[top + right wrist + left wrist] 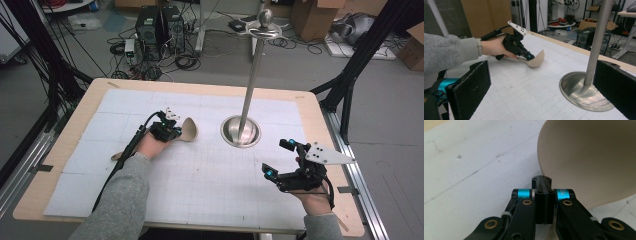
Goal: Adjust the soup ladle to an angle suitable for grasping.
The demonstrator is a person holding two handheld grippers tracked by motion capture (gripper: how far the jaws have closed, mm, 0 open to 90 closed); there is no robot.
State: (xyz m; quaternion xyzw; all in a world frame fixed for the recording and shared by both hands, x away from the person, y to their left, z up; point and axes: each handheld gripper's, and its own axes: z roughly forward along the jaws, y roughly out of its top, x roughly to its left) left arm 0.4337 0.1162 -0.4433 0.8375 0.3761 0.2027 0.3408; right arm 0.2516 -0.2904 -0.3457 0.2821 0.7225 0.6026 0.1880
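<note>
White table [210, 185]; beige ladle [586, 157] bowl against left gripper [544, 185].

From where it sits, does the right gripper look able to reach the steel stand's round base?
Probably yes. The right gripper, jaws wide open, faces the round steel base across bare white mat. The beige ladle, held by the left gripper, lies off to the side.

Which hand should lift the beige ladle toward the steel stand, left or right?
Left. The left tongs are already shut on the beige ladle at its bowl. The right tongs stand open and empty, nearer the steel stand, apart from the ladle.
</note>
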